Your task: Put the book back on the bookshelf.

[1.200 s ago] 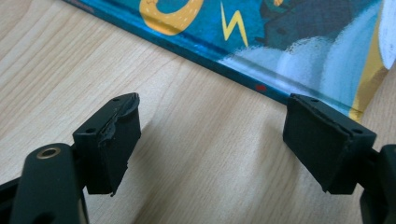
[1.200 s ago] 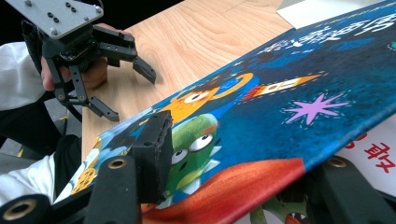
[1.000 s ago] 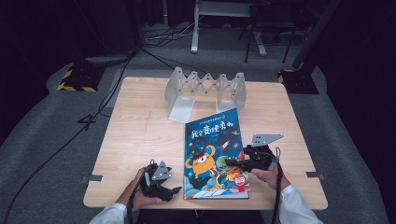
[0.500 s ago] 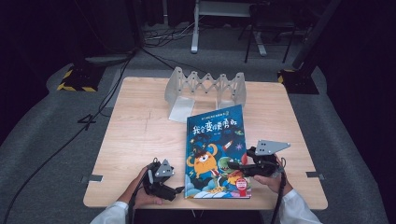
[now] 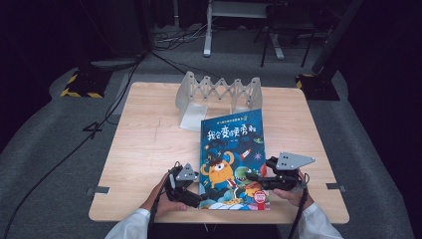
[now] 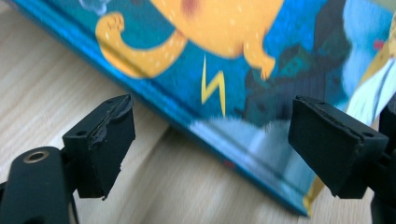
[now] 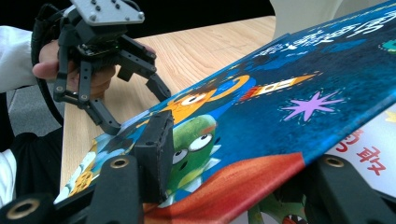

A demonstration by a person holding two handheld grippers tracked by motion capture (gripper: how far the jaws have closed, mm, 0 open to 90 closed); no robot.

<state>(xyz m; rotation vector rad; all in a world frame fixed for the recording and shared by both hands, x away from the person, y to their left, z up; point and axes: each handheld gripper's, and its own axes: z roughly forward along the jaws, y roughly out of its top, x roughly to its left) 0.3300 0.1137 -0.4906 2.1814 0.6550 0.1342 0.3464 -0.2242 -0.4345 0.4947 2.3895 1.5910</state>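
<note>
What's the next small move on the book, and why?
Probably keep lifting the front cover with the right hand-held gripper and swing it towards the spine. The right gripper view shows the cover of the picture book already raised off the page beneath, clamped between that gripper's jaws. The left hand-held gripper stands open at the spine edge, gripping nothing, so it could press there to steady the book.
</note>
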